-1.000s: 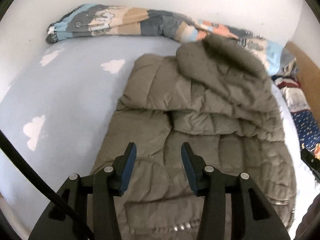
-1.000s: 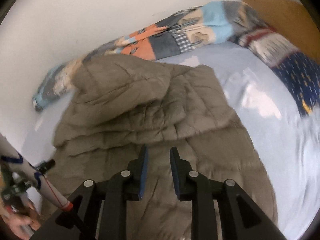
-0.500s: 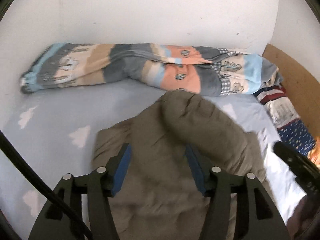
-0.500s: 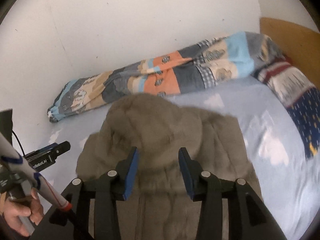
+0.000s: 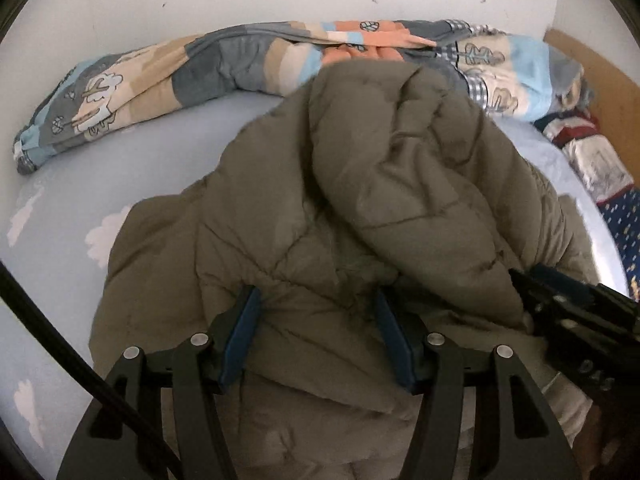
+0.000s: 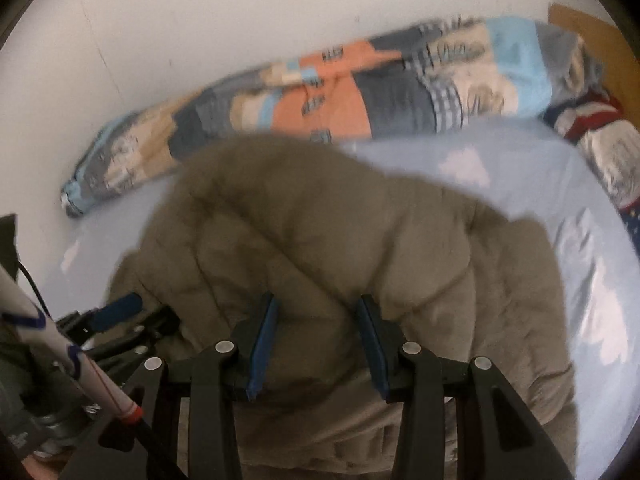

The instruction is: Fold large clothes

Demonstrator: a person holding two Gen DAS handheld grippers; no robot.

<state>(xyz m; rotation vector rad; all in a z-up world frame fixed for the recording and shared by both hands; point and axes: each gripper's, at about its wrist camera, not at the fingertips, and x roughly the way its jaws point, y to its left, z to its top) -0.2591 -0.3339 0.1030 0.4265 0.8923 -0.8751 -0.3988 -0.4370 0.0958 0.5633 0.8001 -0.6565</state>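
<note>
An olive-green quilted puffer jacket (image 5: 360, 184) lies bunched on a light blue bed sheet (image 5: 72, 184); it also fills the right wrist view (image 6: 320, 240). My left gripper (image 5: 318, 332) is open, its blue-padded fingers spread wide over the jacket's near fold, with padding bulging between them. My right gripper (image 6: 316, 340) is open too, over the jacket's near edge. The right gripper's body (image 5: 576, 320) shows at the right edge of the left wrist view. The left gripper (image 6: 120, 312) shows at the left of the right wrist view.
A rolled patchwork blanket (image 5: 200, 68) lies along the white wall at the back; it also shows in the right wrist view (image 6: 340, 100). More folded textiles (image 5: 592, 152) and a wooden headboard (image 5: 600, 72) are at the right. The sheet has white cloud prints.
Both grippers have come lower and closer over the jacket and opened wider. The jacket's upper part has been folded toward me and now lies bunched in front of the fingers.
</note>
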